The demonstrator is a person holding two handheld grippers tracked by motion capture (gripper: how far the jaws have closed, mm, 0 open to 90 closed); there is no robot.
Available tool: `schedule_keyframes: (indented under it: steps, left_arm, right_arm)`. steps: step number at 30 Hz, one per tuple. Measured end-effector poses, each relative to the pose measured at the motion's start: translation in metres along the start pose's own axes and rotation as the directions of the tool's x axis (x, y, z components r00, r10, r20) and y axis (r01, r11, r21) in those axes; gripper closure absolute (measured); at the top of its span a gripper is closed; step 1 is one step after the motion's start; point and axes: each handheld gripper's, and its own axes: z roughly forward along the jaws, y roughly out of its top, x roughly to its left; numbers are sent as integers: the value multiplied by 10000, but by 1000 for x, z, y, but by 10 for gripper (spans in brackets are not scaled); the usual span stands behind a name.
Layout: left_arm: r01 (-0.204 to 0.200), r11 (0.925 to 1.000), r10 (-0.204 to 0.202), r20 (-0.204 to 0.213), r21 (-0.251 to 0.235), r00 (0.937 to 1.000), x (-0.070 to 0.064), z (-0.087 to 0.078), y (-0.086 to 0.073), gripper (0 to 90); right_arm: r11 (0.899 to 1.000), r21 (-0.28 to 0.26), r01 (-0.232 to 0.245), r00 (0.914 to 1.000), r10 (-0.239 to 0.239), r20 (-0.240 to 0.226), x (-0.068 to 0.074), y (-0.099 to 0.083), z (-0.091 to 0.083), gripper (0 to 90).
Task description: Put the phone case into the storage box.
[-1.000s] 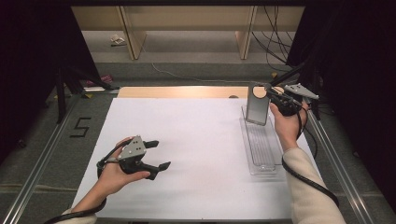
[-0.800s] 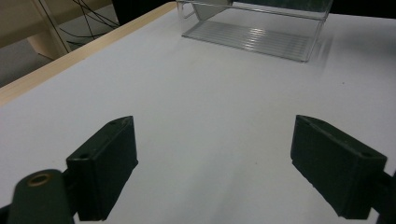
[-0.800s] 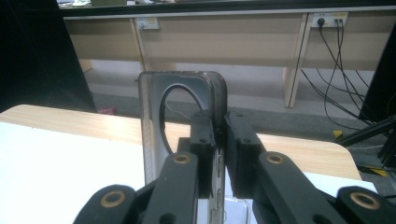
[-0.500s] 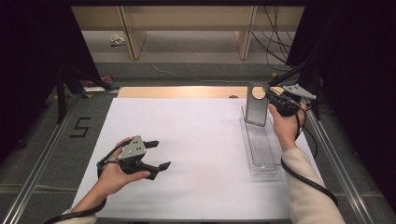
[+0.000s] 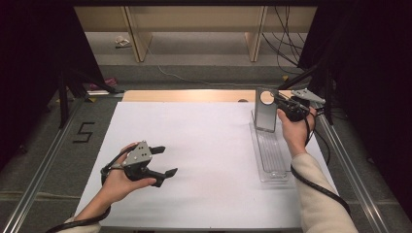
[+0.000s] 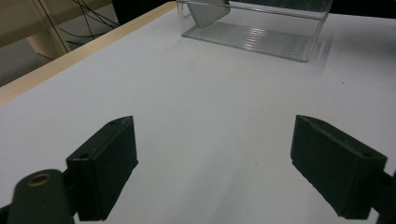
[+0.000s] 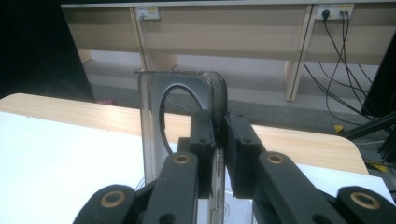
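The right hand-held gripper (image 5: 286,108) is closed on the edge of a grey plate with a round hole (image 5: 266,110), which stands upright at the far end of the clear tray (image 5: 270,158) on the table (image 5: 204,145). The tray's long axis runs toward the person. The left hand-held gripper (image 5: 158,161) is wide open, holds nothing, and is well apart.

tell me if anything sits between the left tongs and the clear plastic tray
Nothing visible does. The open left tongs hover over bare white table, and the long clear plastic tray lies across open surface near the table's right edge.
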Motion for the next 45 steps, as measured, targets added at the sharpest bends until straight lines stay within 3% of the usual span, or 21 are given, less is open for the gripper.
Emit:
schedule_keyframes:
  steps: [45]
  left_arm:
    - [-14, 10000, 14, -9, 31, 10000, 0, 0, 0, 140]
  right_arm:
    - [9997, 137, 218, 9997, -217, -54, 0, -6, 9, 820]
